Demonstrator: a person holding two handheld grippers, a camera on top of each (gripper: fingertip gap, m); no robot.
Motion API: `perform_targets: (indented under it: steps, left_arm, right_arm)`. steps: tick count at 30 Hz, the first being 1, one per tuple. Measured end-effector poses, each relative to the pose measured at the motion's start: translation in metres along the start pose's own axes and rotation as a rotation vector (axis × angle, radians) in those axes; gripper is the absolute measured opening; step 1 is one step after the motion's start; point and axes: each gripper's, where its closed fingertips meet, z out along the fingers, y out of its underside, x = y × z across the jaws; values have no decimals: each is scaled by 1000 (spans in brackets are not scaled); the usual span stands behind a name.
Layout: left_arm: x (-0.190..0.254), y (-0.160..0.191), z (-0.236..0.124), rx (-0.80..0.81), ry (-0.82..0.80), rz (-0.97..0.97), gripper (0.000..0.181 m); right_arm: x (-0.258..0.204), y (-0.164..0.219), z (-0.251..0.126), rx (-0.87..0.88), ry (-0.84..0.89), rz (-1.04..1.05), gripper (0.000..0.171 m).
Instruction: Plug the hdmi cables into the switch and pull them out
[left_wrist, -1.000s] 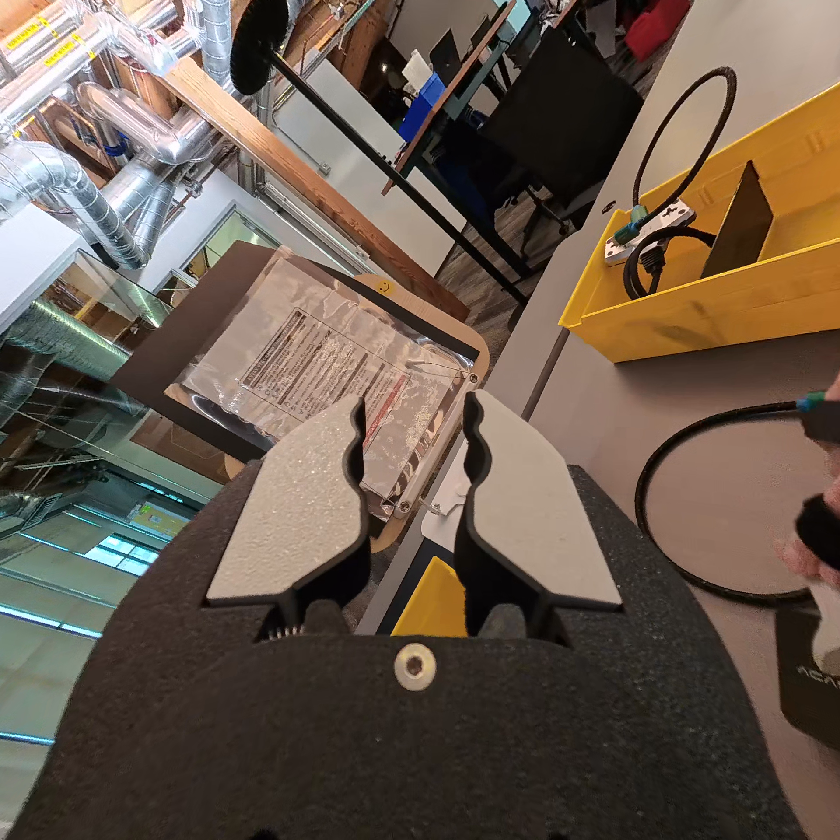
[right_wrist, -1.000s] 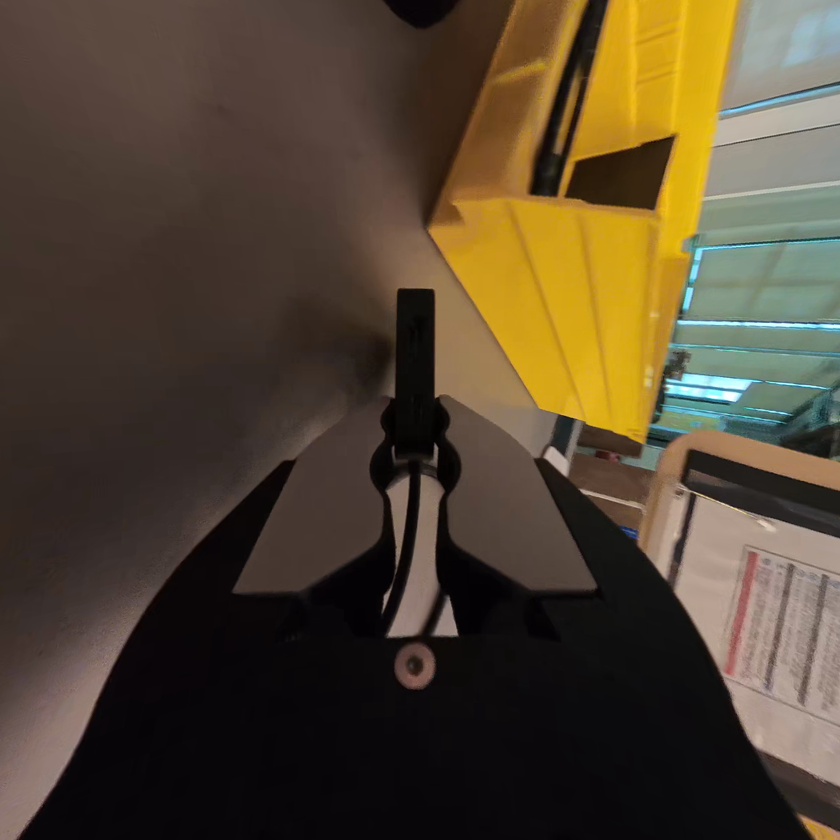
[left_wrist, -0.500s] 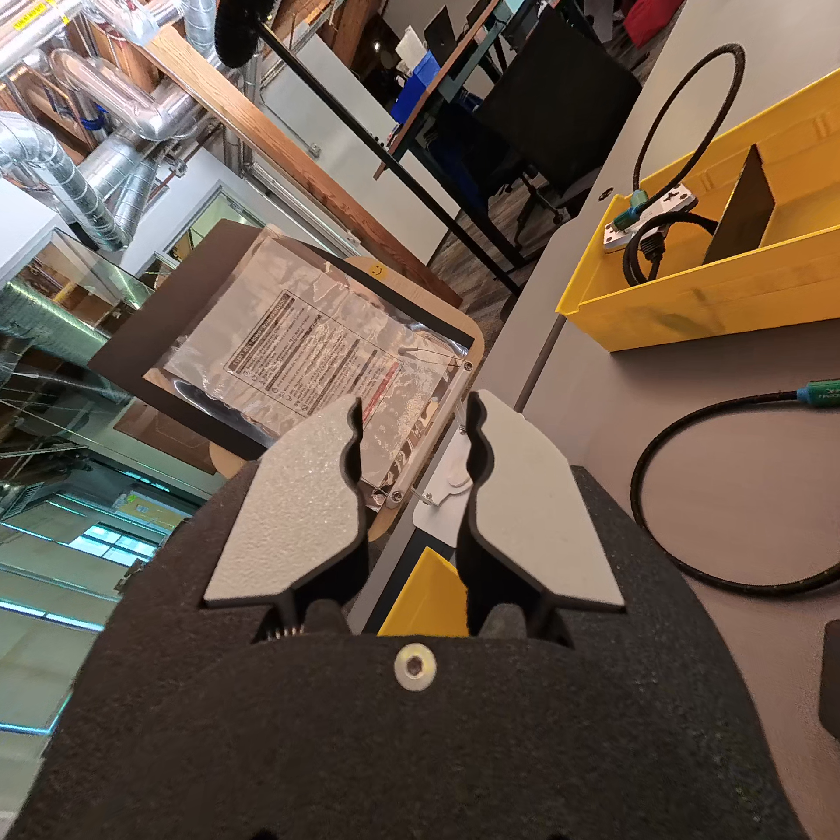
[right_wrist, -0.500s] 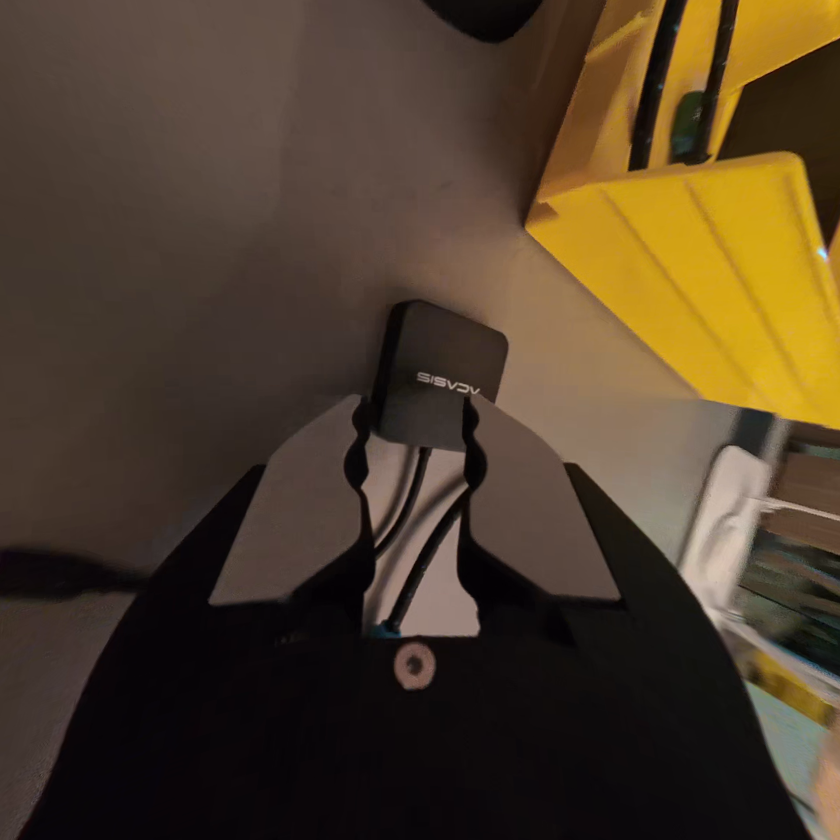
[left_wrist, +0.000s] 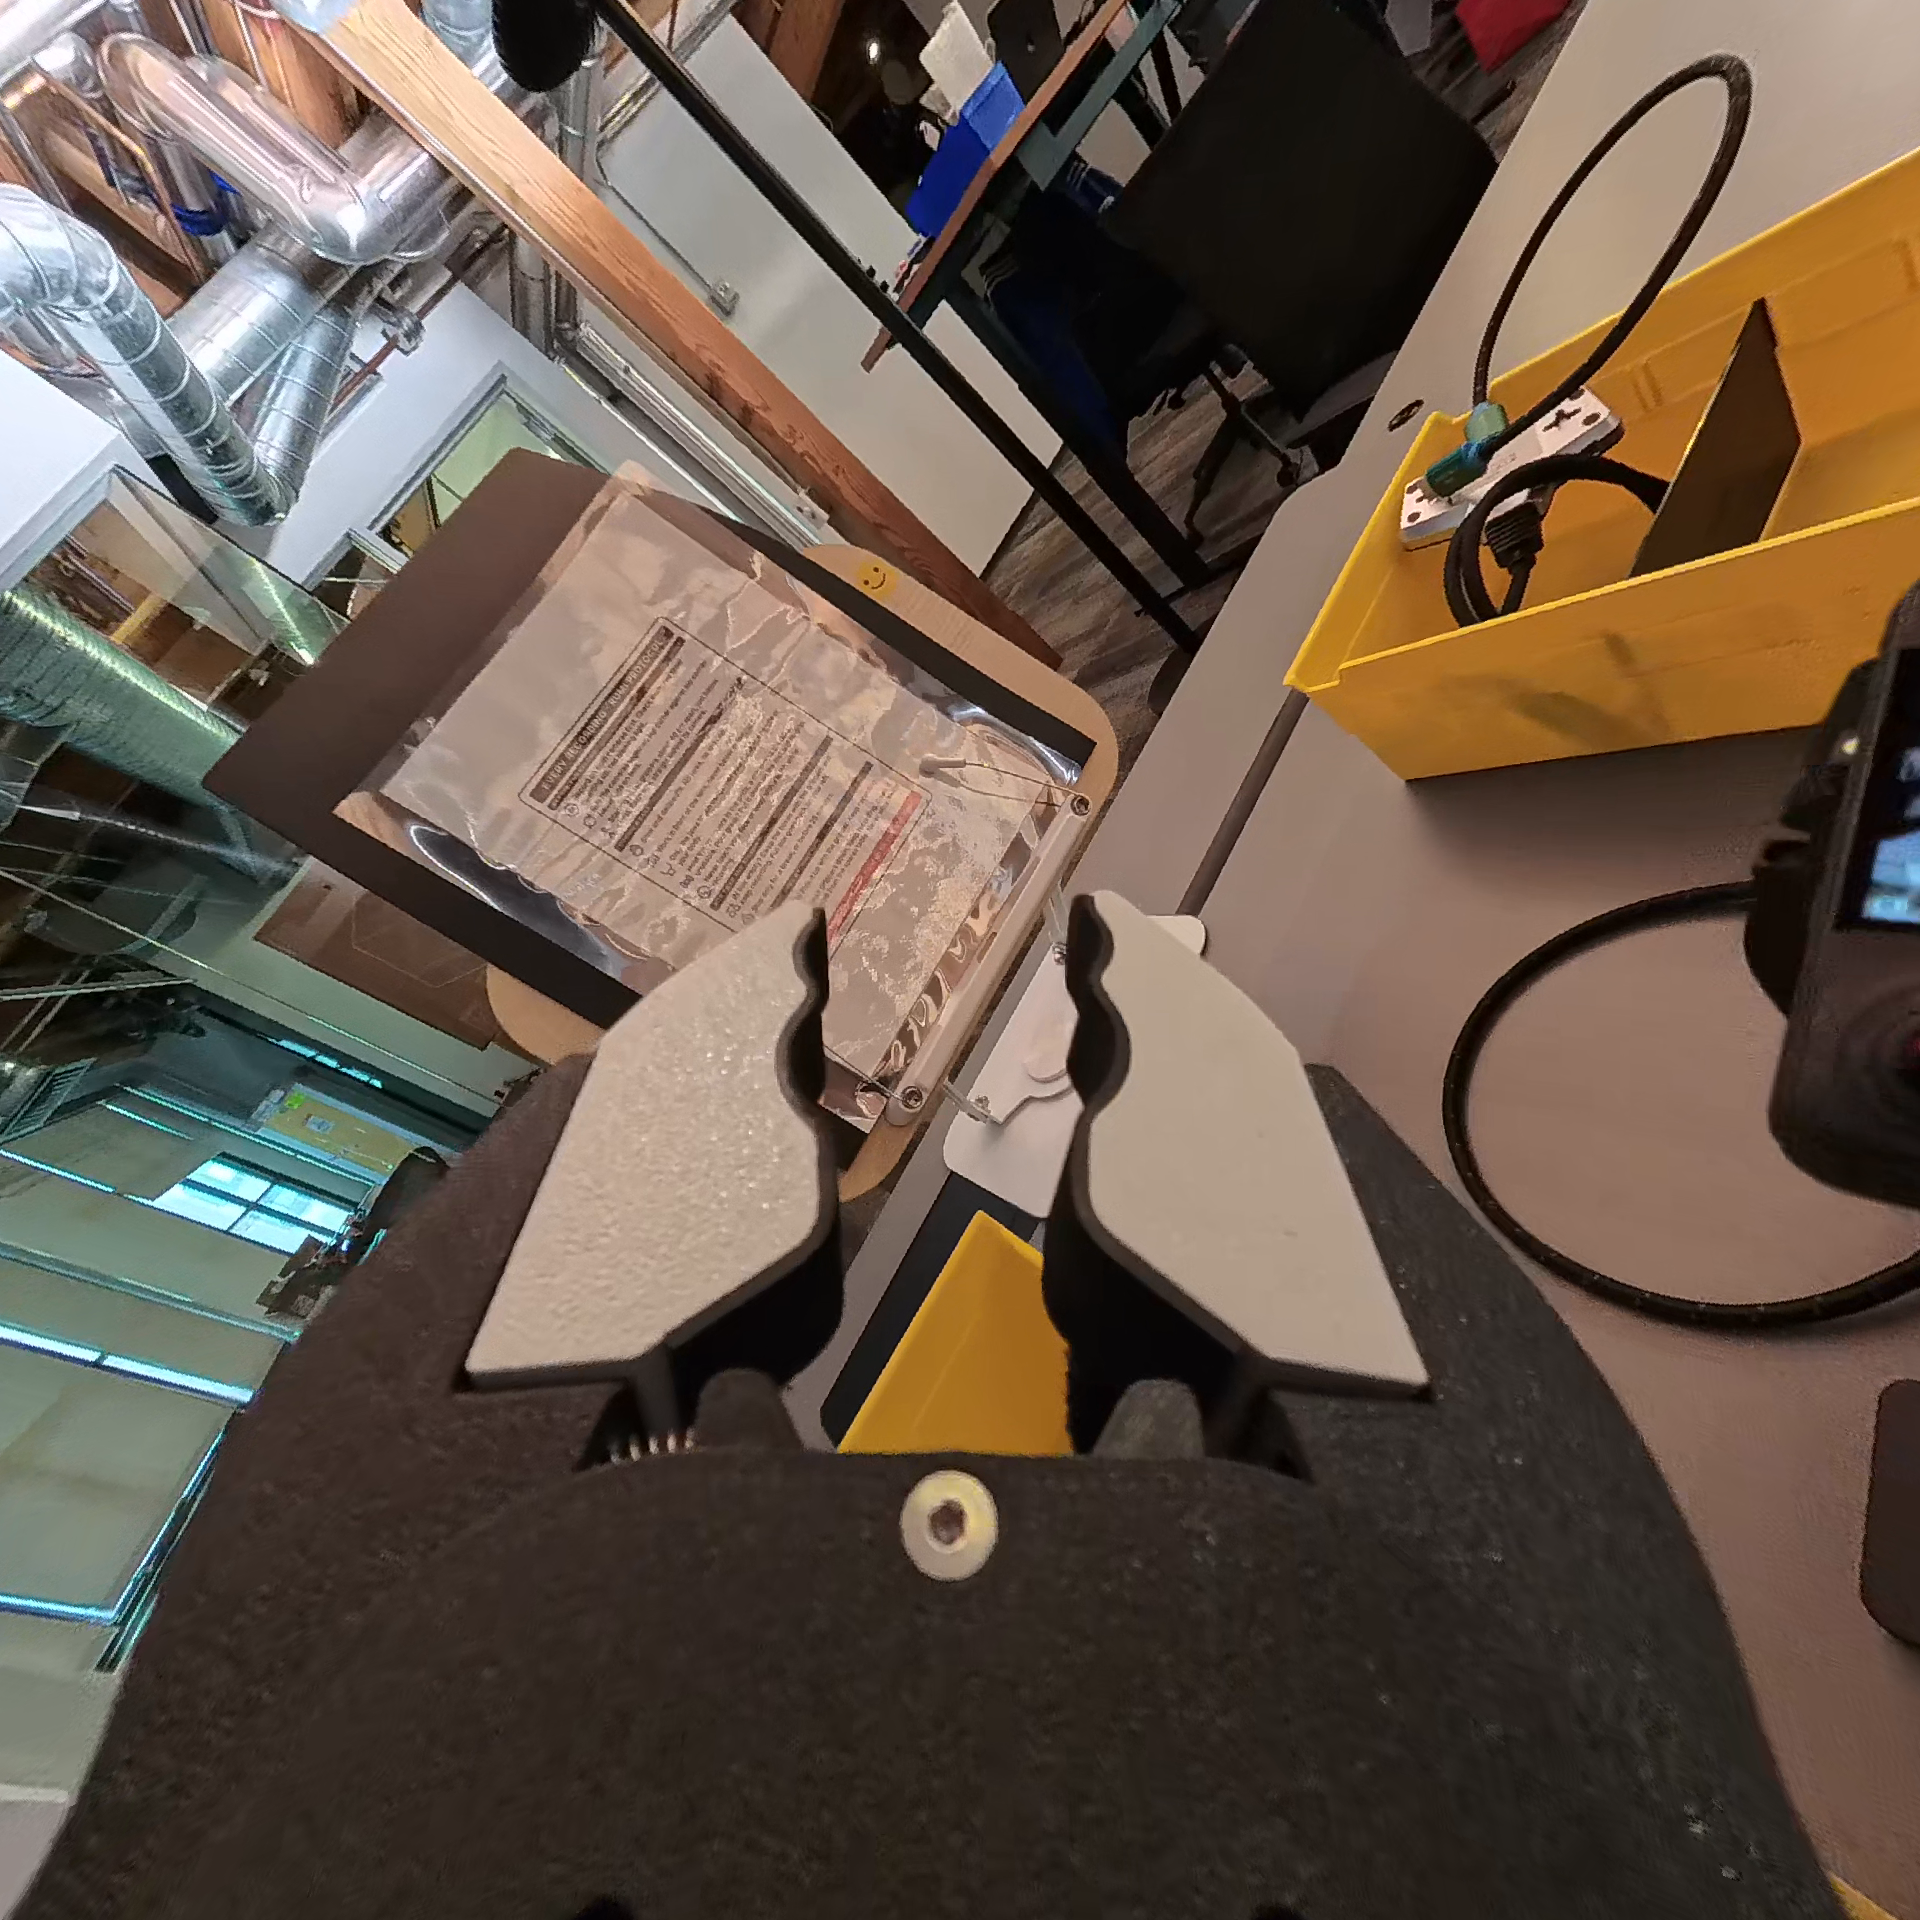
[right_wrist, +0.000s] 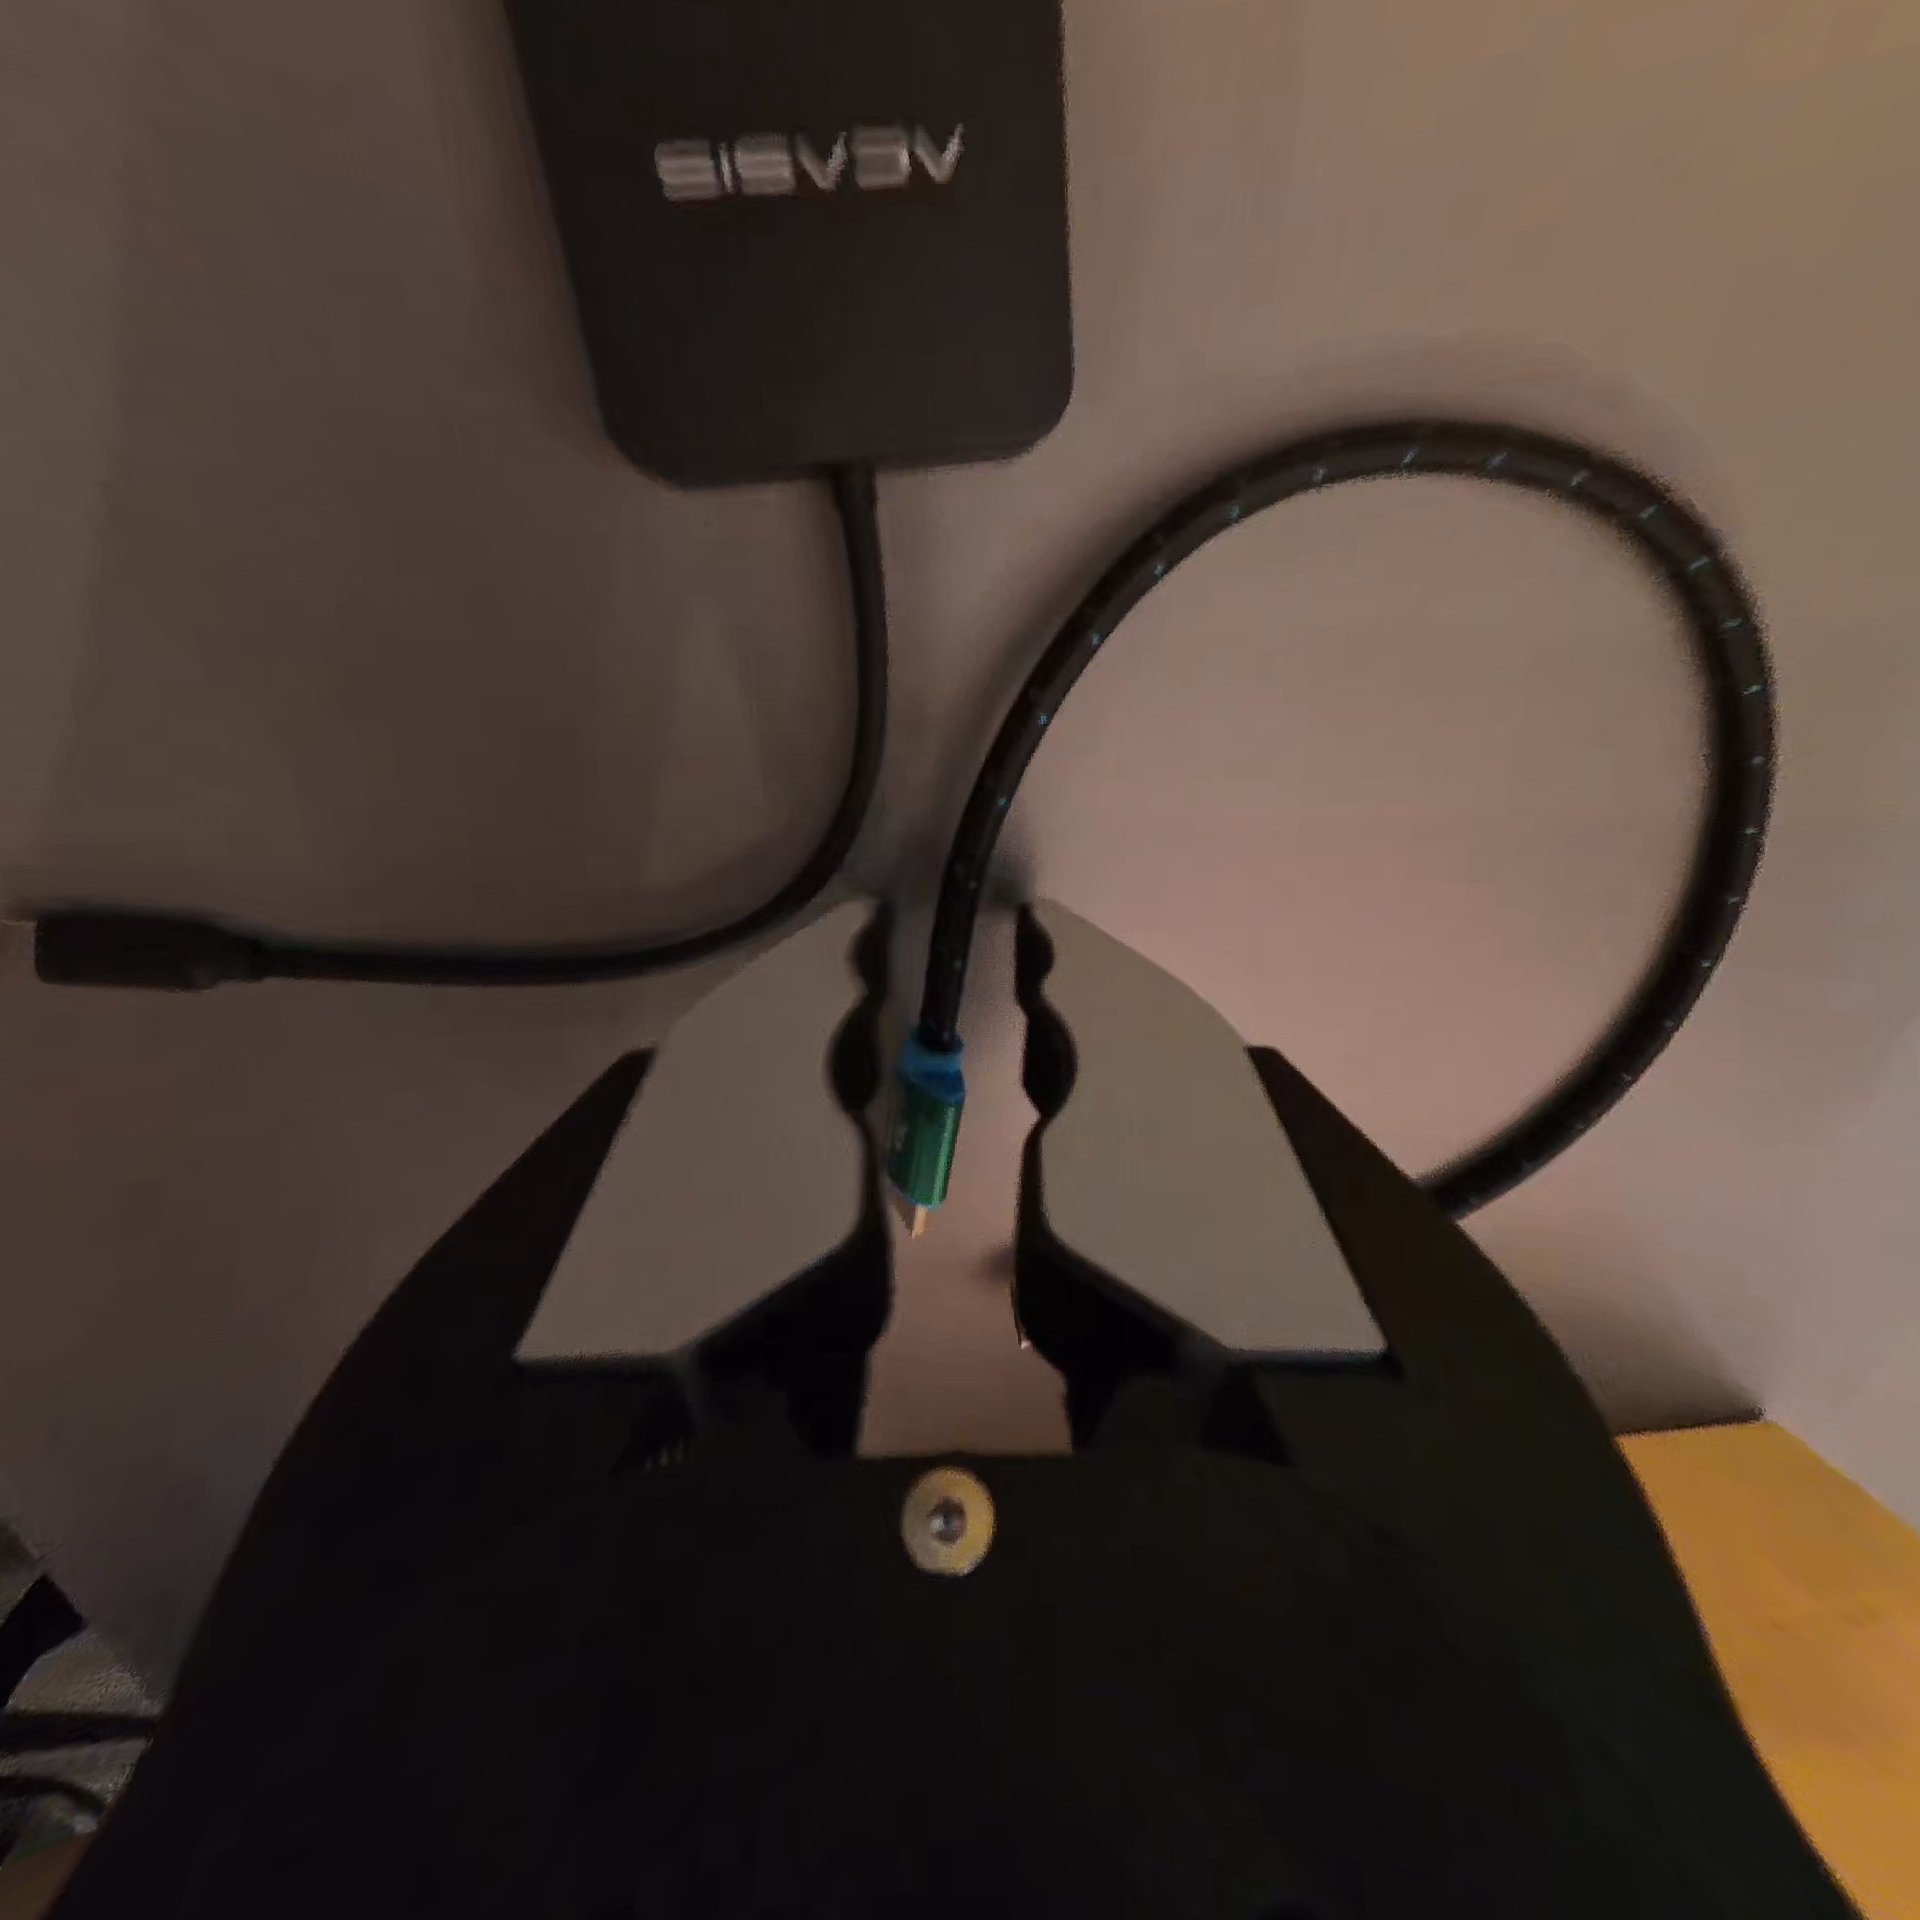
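Observation:
In the right wrist view a flat black switch (right_wrist: 821, 239) lies on the grey table, and its thin black lead (right_wrist: 862, 675) curves off to a plug at the left (right_wrist: 114, 951). A black braided HDMI cable (right_wrist: 1558, 582) loops round to a green plug (right_wrist: 920, 1132). The plug lies between the fingers of my right gripper (right_wrist: 948, 925), whose jaws stand apart from it. My left gripper (left_wrist: 948, 920) is open and empty, pointing past the table's edge. The same braided cable (left_wrist: 1475, 1174) shows to its right.
A yellow bin (left_wrist: 1558, 675) at the back right holds a silver box (left_wrist: 1507, 478) with a green plug in it, a coiled black cable and a dark divider. The right gripper's camera (left_wrist: 1849, 935) shows at the right edge. A clipboard with a bagged sheet (left_wrist: 727, 790) stands beyond the table. The tips of one gripper are about 30 centimetres away from the tips of the other. My right gripper is the nearer one to the flat black switch (right_wrist: 821, 239): about 9 centimetres, against 25 centimetres.
My right gripper let go of the black switch, opened and drew back; the switch now lies farther off and the green plug sits between its fingers. My left gripper barely moved.

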Motion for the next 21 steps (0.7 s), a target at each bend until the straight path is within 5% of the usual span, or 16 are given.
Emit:
perform_targets:
  steps: [1,5,10,15,21]
  left_arm:
    - [0,1,0,-2,-1,-1,44]
    - [-5,4,-1,-2,-13,-24,44]
    - [-7,4,-2,8,-21,-25,44]
    - [8,3,7,-11,51,-34,45]
    - [51,-16,22,42,285,-182,47]
  right_arm:
    - [0,-2,1,11,-17,8,9]
    - [9,-9,-10,121,-82,116,8]
    - [45,-48,-90,672,-219,405,7]
    - [83,-39,-178,1161,-355,593,7]
    - [107,-20,-231,1469,-262,651,7]
